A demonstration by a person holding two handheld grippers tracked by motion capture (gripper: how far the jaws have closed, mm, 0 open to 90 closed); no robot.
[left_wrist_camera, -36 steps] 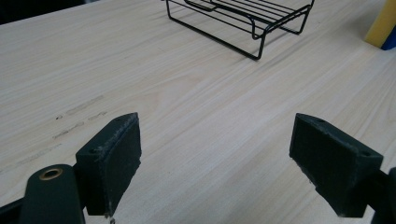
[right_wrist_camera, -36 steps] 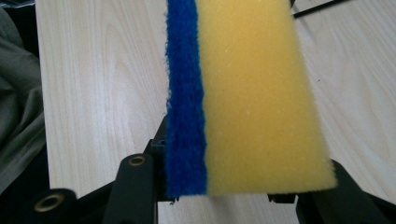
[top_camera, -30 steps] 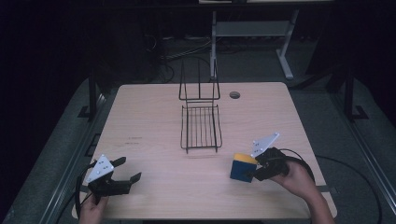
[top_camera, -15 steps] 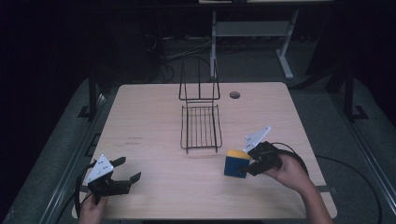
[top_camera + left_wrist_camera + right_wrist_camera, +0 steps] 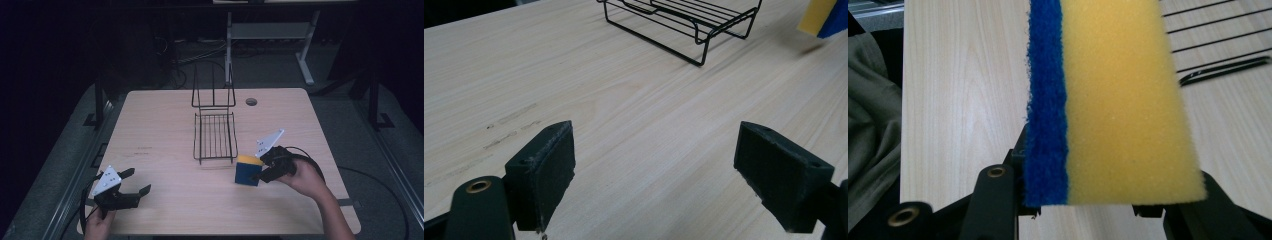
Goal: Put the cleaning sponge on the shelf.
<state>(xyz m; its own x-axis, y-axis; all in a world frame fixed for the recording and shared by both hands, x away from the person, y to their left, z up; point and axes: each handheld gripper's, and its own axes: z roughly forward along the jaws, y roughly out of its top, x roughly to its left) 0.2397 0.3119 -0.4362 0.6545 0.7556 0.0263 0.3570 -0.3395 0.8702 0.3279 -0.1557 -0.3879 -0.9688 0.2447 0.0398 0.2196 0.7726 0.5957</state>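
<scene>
At the bench's near right, the right claw [image 5: 261, 173] grips the sponge [image 5: 248, 170] (pickup done); wire rack [image 5: 215, 136] awaits, left claw [image 5: 135, 182] gapes wide

A porous yellow foam sponge with a rough blue scouring layer [image 5: 1118, 100] is seen. Matt pale wood-grain table [image 5: 160, 130] and thin black metal wire rack [image 5: 216, 135] are shown.

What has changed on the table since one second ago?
The right gripper, shut on the sponge, carried it leftward toward the wire rack. The left gripper stayed open in place; the rack did not move.
</scene>
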